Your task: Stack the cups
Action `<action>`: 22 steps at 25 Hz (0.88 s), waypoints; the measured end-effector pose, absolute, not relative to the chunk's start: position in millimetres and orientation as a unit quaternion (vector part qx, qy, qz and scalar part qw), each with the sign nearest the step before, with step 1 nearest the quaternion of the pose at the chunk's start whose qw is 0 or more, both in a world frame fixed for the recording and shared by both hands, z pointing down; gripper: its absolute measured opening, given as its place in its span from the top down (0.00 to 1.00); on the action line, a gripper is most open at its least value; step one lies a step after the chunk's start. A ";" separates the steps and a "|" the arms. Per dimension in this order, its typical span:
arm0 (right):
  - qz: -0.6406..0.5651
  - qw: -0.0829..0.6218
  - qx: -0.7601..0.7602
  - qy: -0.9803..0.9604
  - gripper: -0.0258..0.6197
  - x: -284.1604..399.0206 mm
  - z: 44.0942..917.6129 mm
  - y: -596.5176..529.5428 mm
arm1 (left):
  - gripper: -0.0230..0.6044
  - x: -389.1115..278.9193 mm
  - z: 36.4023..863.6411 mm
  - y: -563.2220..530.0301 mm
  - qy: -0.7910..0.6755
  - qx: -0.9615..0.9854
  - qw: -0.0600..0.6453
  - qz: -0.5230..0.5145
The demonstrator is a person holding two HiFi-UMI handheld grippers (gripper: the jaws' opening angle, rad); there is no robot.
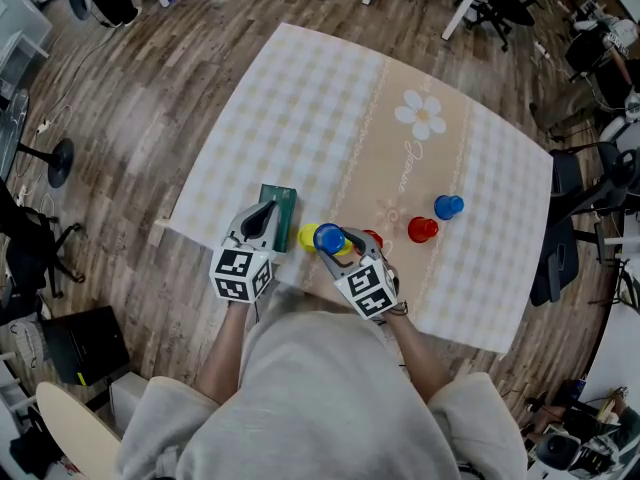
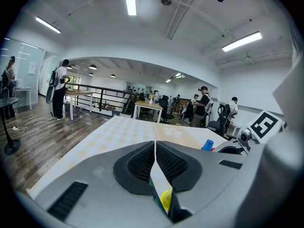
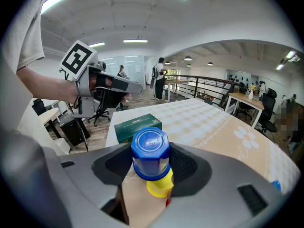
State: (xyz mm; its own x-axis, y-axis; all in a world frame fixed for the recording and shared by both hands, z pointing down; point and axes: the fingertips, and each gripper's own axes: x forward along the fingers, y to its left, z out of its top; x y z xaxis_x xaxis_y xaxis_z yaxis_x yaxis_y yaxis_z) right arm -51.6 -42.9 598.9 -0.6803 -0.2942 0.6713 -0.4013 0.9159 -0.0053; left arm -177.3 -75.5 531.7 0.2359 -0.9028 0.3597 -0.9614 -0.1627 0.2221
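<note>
While the right tool (image 3: 151, 164) pinches the upturned blue plastic cup (image 3: 150, 152) over the yellow plastic cup (image 3: 160, 187) on the desk (image 1: 330, 98), centre it before lowering; the left tool (image 2: 155, 161) is pressed together, empty.

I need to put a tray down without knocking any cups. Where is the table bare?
Bare: the far half of the table, around the daisy print, and the right side beyond the loose blue cup. Crowded: the near edge, with the green box, left gripper, yellow cup, right gripper clamping the held blue cup, and red cup close together.
</note>
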 end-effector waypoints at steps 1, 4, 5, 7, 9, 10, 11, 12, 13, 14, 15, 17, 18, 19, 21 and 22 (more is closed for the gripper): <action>0.076 0.351 0.190 -0.914 0.59 -52.7 598.1 -46.5 | 0.93 -177.8 531.2 -79.0 -0.614 0.759 0.204 0.072; 0.073 0.352 0.189 -0.914 0.59 -54.6 598.1 -48.2 | 0.93 -179.7 530.0 -80.8 -0.614 0.759 0.204 0.073; 0.072 0.353 0.189 -0.913 0.59 -54.8 598.8 -44.7 | 0.93 -180.2 530.1 -77.0 -0.615 0.758 0.204 0.072; 0.068 0.355 0.188 -0.913 0.59 -55.6 600.2 -38.3 | 0.93 -181.4 531.2 -69.5 -0.617 0.757 0.202 0.072; 0.066 0.355 0.188 -0.913 0.59 -56.2 601.3 -37.6 | 0.93 -182.2 532.2 -67.6 -0.618 0.757 0.202 0.072; 0.067 0.355 0.188 -0.913 0.59 -56.4 601.2 -39.8 | 0.93 -182.4 532.3 -69.3 -0.618 0.756 0.203 0.072; 0.067 0.355 0.188 -0.913 0.59 -56.5 600.4 -43.8 | 0.93 -182.3 531.6 -72.9 -0.618 0.756 0.203 0.072; 0.068 0.356 0.187 -0.913 0.59 -56.6 598.6 -49.4 | 0.93 -182.3 529.9 -78.2 -0.618 0.755 0.205 0.073; 0.069 0.357 0.185 -0.913 0.59 -56.7 595.8 -55.8 | 0.93 -182.2 527.1 -84.7 -0.618 0.755 0.206 0.073; 0.071 0.359 0.183 -0.912 0.59 -56.6 591.7 -62.4 | 0.93 -182.0 523.1 -91.6 -0.619 0.754 0.208 0.074; 0.072 0.361 0.182 -0.912 0.59 -56.4 586.4 -68.4 | 0.93 -181.8 518.0 -98.0 -0.619 0.753 0.211 0.075; 0.076 0.364 0.178 -0.911 0.59 -55.8 575.1 -76.6 | 0.93 -181.2 506.9 -107.3 -0.618 0.752 0.215 0.076; 0.077 0.363 0.177 -0.911 0.59 -55.9 572.4 -77.2 | 0.93 -181.1 504.0 -108.6 -0.618 0.752 0.216 0.076; 0.077 0.362 0.175 -0.912 0.59 -56.5 573.6 -74.9 | 0.93 -181.3 504.7 -107.0 -0.618 0.752 0.215 0.076; 0.076 0.359 0.172 -0.914 0.56 -58.9 585.7 -65.7 | 0.93 -182.6 514.8 -99.0 -0.618 0.754 0.210 0.076; 0.075 0.357 0.170 -0.915 0.54 -60.1 592.8 -60.8 | 0.93 -183.2 520.8 -94.4 -0.619 0.754 0.207 0.076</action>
State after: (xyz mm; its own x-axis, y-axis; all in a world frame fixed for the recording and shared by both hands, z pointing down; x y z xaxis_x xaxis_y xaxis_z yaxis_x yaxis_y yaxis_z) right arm -60.1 -60.8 592.8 -0.6869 -0.2589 0.6791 -0.3653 0.9308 -0.0146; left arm -183.2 -94.4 520.8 0.2233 -0.9015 0.3707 -0.9642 -0.1487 0.2194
